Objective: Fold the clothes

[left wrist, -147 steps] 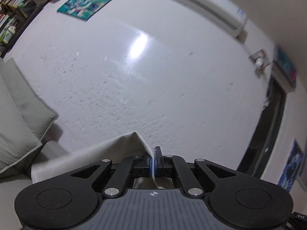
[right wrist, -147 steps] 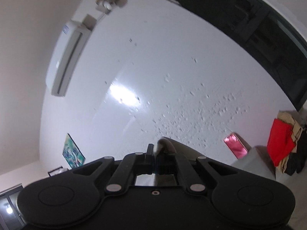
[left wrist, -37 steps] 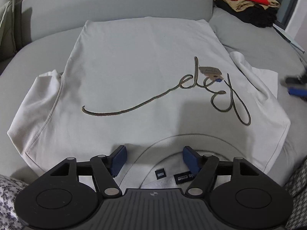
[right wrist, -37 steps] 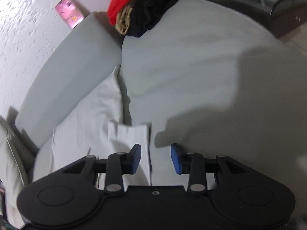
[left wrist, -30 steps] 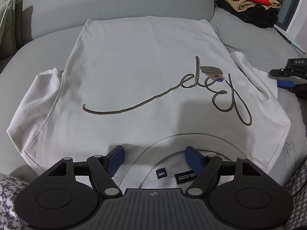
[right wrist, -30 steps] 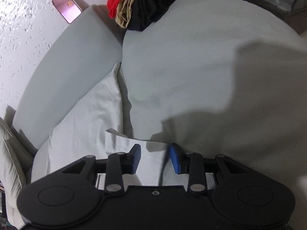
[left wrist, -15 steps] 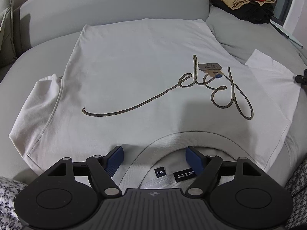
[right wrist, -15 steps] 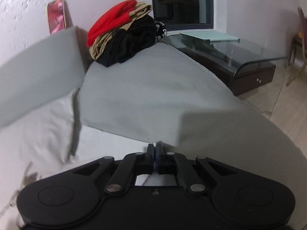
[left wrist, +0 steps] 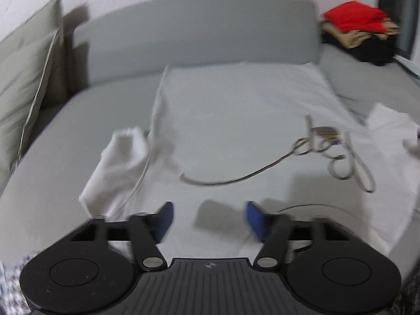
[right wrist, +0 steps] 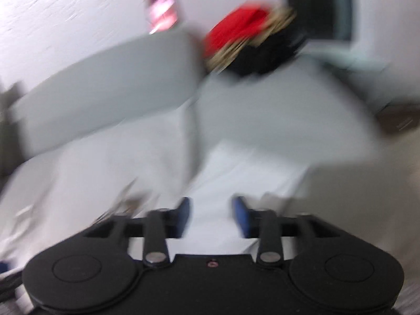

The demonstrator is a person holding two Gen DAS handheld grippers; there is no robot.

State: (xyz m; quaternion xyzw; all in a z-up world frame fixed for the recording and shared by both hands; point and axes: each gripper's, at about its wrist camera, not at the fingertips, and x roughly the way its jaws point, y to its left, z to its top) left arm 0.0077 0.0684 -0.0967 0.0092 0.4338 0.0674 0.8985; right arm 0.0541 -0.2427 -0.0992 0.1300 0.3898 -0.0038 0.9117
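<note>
Left gripper (left wrist: 207, 216): moved off the neckline toward the left shoulder of the white sweatshirt (left wrist: 236, 120); jaws closing, blue pads narrower than a second ago, nothing pinched between them.
Right gripper (right wrist: 211, 214): clamped shut half a second ago, jaws now opening; cloth lies below the gap, unpinched.
Right sleeve (right wrist: 252, 168): formerly bunched against the body, now spread outward flat on the grey sofa (left wrist: 199, 34).

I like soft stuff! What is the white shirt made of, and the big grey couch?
The white shirt looks like soft, matte knit cloth, maybe cotton: it creases and bunches at the sleeve. The grey couch seems covered in smooth, dull woven fabric over padding, with rounded edges. The blur hides any finer weave.
</note>
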